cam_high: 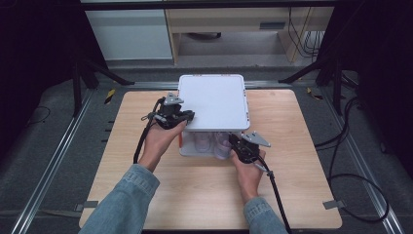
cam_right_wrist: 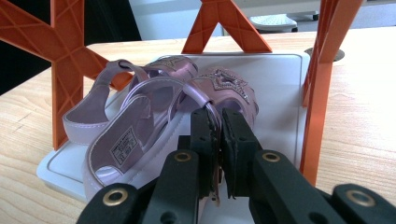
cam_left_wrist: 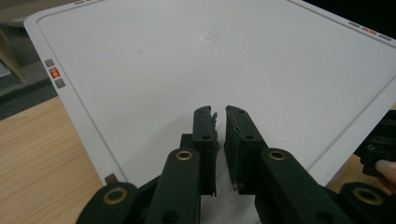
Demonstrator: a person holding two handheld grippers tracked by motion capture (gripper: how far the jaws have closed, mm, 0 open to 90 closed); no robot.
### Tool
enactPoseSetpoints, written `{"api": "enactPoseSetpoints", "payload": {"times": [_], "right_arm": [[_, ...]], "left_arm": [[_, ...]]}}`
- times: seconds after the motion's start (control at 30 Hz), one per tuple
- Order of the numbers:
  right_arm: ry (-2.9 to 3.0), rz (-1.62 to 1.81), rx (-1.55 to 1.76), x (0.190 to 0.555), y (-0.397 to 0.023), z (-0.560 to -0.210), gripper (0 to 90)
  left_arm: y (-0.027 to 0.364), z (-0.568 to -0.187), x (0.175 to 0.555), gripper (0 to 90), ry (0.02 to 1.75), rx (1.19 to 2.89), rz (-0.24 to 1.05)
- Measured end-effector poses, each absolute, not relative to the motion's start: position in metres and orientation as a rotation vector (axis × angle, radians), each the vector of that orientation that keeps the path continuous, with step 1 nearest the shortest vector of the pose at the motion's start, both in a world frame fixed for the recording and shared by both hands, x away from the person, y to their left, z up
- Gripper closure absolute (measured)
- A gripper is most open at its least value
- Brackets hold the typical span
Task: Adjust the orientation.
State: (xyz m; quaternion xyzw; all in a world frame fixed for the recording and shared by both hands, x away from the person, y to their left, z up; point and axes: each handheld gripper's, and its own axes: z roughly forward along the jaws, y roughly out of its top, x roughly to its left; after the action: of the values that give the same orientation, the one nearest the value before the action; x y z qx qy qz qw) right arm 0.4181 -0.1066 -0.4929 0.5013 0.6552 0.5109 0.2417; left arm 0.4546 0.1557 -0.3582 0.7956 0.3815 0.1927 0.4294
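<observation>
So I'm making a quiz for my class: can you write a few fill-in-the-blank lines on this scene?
1. The right gripper is shut on a sandal's ____.
2. The sandals are pale ____.
3. The rack's uprights are ____.
4. The left gripper rests on the rack's white ____ shelf.

Missing words: strap; purple; orange; top

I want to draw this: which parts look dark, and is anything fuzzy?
High view: black corners, bright white shelf top. Left gripper view: evenly lit top, the claw blurry near the lens. Right gripper view: pink sandals sharp, background soft.
</observation>
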Motion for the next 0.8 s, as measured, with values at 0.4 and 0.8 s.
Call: {"api": "enactPoseSetpoints", "payload": {"times": [0.4, 0.8], "right_arm": [[1.854, 1.425, 1.375, 0.418, -0.102, -0.496, 74.5], [1.845, 1.731, 1.485, 0.409, -0.117, -0.480, 76.8]], "left_arm": [[0.156, -0.358, 0.454, 81.7, 0.954, 1.991, 0.478], [0.155, -0.356, 0.455, 81.5, 0.958, 2.007, 0.480]]}}
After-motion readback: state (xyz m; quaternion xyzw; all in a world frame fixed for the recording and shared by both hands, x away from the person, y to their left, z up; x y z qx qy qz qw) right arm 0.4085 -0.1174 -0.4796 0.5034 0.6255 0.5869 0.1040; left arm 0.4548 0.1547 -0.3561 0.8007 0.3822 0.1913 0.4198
